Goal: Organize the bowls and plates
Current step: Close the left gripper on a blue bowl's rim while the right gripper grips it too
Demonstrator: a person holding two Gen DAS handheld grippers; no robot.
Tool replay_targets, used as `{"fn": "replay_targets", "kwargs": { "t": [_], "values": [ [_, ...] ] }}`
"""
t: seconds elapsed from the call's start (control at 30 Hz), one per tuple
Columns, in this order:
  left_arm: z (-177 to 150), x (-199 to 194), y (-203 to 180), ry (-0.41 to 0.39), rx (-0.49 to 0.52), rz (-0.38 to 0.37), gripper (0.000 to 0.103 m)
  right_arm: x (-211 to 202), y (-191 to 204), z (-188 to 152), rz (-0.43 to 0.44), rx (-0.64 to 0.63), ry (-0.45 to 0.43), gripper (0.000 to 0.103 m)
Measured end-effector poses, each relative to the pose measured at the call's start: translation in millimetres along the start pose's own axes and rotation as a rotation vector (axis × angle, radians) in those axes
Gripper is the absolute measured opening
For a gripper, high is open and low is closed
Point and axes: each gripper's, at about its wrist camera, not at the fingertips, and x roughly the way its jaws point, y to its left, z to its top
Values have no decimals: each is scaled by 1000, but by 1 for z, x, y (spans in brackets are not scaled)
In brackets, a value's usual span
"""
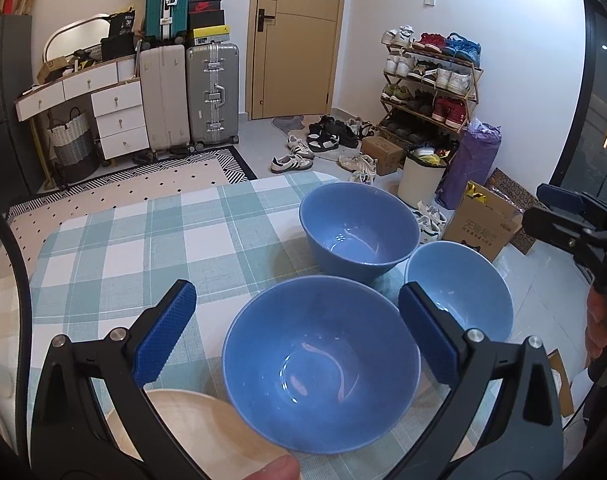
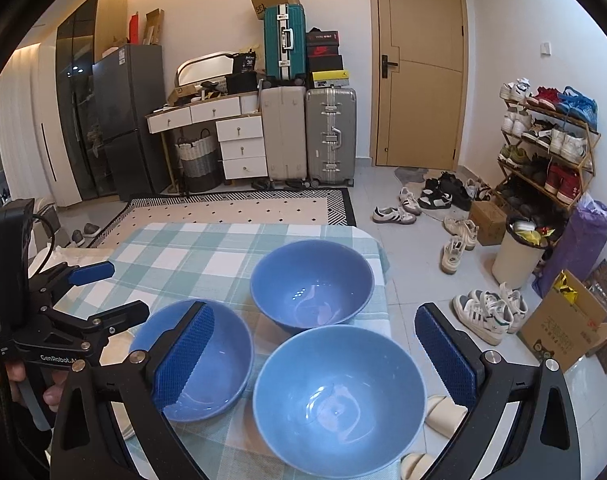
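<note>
Three blue bowls stand upright on a table with a green checked cloth [image 1: 143,240]. In the left wrist view my left gripper [image 1: 297,312] is open, its fingers either side of the near bowl [image 1: 321,364]. A far bowl [image 1: 359,228] and a lighter right bowl [image 1: 467,284] stand beyond. A pale wooden plate [image 1: 195,432] lies under the left finger. In the right wrist view my right gripper [image 2: 313,334] is open above the lighter bowl [image 2: 339,400], with the far bowl [image 2: 311,284] and the left bowl [image 2: 215,360] nearby. The left gripper [image 2: 99,292] shows at the left.
The table's right edge [image 2: 383,280] drops to a tiled floor with shoes [image 2: 487,312], a cardboard box [image 2: 563,320] and a white bin [image 2: 517,256]. Slippers [image 2: 443,412] lie below the edge. Suitcases [image 1: 191,96] and a door stand at the back.
</note>
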Motion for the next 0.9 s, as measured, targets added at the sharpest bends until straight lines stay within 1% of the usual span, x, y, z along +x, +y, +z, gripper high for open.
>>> {"fn": "replay_targets", "kwargs": {
  "t": [0.23, 0.33, 0.5, 0.9],
  "values": [
    [17, 37, 8, 31, -25, 18, 101, 31, -16, 7, 3, 26, 32, 102],
    [25, 53, 10, 45, -36, 15, 101, 45, -22, 9, 8, 47, 47, 102],
    [36, 83, 8, 68, -34, 20, 101, 72, -31, 10, -9, 64, 78, 102],
    [46, 154, 8, 153, -46, 26, 101, 127, -53, 13, -22, 102, 145, 102]
  ]
}}
